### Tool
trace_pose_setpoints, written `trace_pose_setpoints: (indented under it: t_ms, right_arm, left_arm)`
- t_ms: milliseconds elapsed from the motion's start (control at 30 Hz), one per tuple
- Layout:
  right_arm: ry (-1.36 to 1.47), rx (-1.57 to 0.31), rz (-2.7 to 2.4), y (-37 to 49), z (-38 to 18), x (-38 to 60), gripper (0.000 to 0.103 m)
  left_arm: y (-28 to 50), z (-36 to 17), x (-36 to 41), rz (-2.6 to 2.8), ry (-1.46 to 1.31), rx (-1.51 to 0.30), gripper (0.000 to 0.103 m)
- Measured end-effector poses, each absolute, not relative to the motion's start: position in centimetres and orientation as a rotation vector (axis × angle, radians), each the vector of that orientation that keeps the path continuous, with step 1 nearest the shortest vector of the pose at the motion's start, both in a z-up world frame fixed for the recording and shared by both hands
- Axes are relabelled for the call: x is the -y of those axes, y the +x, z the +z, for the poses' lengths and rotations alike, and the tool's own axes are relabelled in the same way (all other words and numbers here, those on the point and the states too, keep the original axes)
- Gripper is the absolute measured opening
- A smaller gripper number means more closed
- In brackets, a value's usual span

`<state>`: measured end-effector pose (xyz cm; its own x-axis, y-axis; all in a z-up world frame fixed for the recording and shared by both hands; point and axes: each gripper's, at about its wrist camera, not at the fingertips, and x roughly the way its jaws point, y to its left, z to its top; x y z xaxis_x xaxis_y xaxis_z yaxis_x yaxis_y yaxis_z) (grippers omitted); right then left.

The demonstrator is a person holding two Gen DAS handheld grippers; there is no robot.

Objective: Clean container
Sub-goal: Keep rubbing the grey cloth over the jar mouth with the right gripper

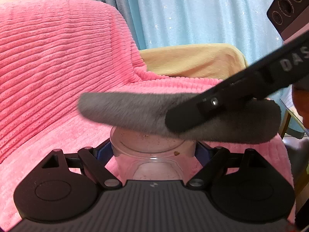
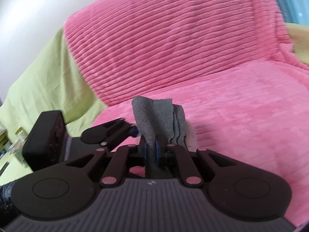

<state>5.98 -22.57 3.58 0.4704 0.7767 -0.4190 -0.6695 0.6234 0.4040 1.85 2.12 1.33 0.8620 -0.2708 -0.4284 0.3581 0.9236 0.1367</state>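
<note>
The clear plastic container (image 1: 152,150) sits low in the centre of the left wrist view, clamped between the blue-padded jaws of the left gripper (image 1: 153,151), which press on its sides. Small brown specks dot its inner wall, and one larger brown crumb clings near its lower right edge. The pink surface behind shows through its transparent body.

Right over the container's mouth lies a grey cloth (image 1: 135,112), a soft folded wad that stretches across the middle of that frame and touches the container's upper rim. A black finger of the right gripper (image 1: 222,104) comes in from the upper right and lies across the cloth's right half.

In the right wrist view the same grey cloth (image 2: 160,119) stands just above centre, pinched between the narrow jaws of the right gripper (image 2: 151,152), its folds rising above the blue pads. A pale bit of something shows just right of the cloth, too blurred to identify. The left gripper (image 2: 104,135) appears at the left of that frame, beside the cloth.

Behind everything, a ribbed pink blanket (image 1: 58,58) covers a sofa. A yellow cover (image 1: 193,60) lies on its arm, and a light blue curtain (image 1: 193,9) with small stars hangs in the upper right of the left wrist view. A pale green cover (image 2: 42,73) drapes the left side in the right wrist view.
</note>
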Motion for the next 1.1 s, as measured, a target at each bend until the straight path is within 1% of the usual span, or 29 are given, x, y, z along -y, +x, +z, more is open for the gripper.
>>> trace_pose_setpoints:
  t_ms: [267,500,733,1100]
  right_arm:
    - [0.169,-0.562,0.768,7.5,3.6,20.8,0.007]
    - [0.186,-0.554,0.859,8.1,3.3,19.0,0.007]
    - [0.181,-0.588,1.002,6.4,3.2,19.9,0.007]
    - [0.128,-0.594,0.926,5.3,4.0,23.0,0.007]
  left_arm:
    - [1.7,1.3,-2.0,-0.321,0.217,-0.417,0.086]
    - [1.6,1.4,-2.0,-0.32,0.221,-0.418,0.086]
    - [1.6,1.4,-2.2,-0.331,0.216,-0.418,0.086]
    - [2.0,1.5,-2.4,-0.331,0.188,-0.422,0.086]
